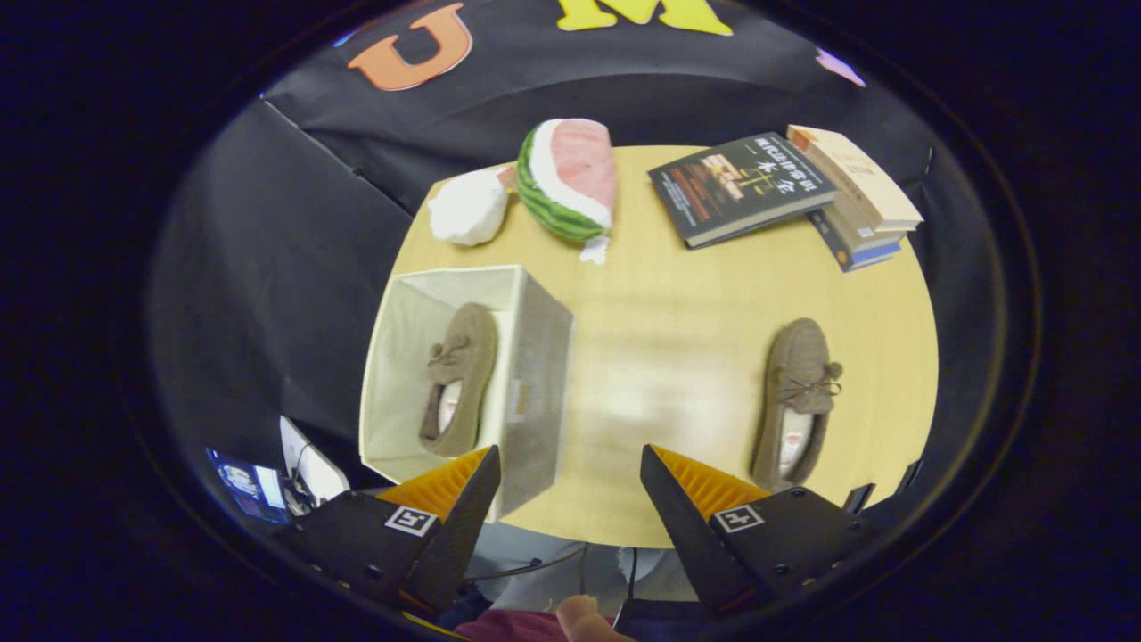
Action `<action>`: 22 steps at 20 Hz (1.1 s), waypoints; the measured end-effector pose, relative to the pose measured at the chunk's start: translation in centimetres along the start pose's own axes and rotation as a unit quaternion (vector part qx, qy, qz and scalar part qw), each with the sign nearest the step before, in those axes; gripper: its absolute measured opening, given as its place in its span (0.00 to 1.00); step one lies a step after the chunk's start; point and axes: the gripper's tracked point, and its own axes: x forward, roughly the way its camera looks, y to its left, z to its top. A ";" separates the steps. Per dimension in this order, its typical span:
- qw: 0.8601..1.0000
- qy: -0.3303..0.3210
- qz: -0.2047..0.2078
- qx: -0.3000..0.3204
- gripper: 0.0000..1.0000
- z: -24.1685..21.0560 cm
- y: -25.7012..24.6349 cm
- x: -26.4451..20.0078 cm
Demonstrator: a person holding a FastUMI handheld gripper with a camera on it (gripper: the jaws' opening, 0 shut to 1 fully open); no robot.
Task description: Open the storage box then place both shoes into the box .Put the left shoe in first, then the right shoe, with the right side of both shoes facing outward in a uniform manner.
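An open pale fabric storage box [535, 357] stands on the left part of a light wooden table [677, 357]. One brown moccasin shoe [459, 379] lies inside the box, toe pointing away from me. The other brown shoe [795, 401] rests on the table to the right, just beyond my right finger, toe also pointing away. My gripper [569, 459] hovers high above the table's near edge, open, with nothing between its fingers. The left finger overlaps the box's near corner in view.
At the table's far side lie a watermelon-slice plush [570, 178], a white soft object [470, 209] and a stack of books [784, 192]. A person's fingertip [579, 620] shows below the fingers. Devices [276, 477] sit off the table to the lower left.
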 end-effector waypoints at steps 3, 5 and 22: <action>1.000 0.002 -0.016 0.020 0.97 0.1 -5.5 0.1; 0.999 0.004 -0.033 0.030 0.97 0.1 -9.5 0.8; 0.984 0.044 -0.155 0.072 0.84 -3.9 -28.5 9.9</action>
